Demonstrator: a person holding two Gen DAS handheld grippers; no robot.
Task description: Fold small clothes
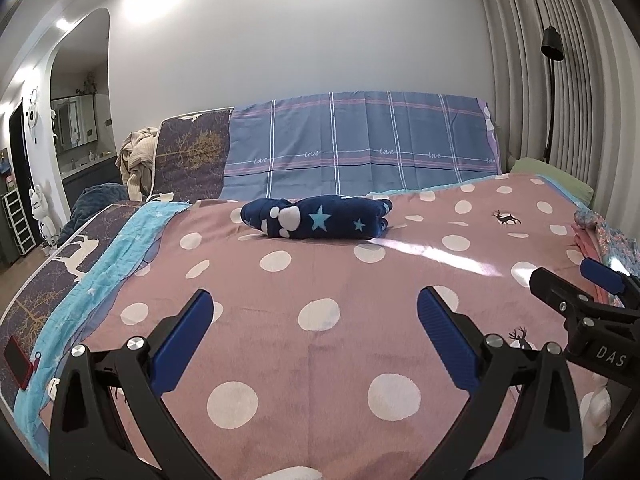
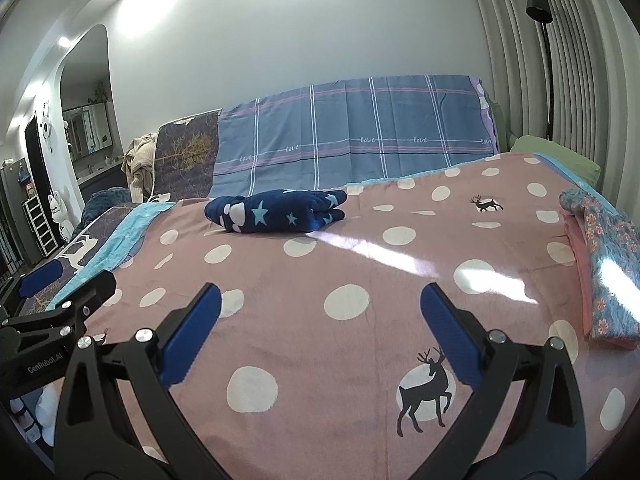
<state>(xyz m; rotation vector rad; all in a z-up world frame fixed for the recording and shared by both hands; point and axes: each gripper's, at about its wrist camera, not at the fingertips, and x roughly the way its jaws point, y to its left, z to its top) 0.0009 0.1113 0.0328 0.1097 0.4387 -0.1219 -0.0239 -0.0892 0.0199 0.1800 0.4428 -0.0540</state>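
A folded dark blue garment with stars and white paw prints [image 1: 316, 218] lies on the pink dotted blanket [image 1: 320, 280], far ahead of both grippers; it also shows in the right wrist view [image 2: 276, 210]. A stack of folded floral and pink clothes [image 2: 604, 264] lies at the right edge of the bed, partly visible in the left wrist view [image 1: 604, 236]. My left gripper [image 1: 316, 304] is open and empty above the blanket. My right gripper [image 2: 320, 300] is open and empty, beside the left one.
A headboard draped with a blue plaid sheet [image 1: 360, 148] stands behind the bed. A green pillow [image 2: 560, 160] lies at the far right. A black floor lamp [image 1: 554, 80] stands by the curtain. A red phone [image 1: 18, 364] lies at the bed's left edge.
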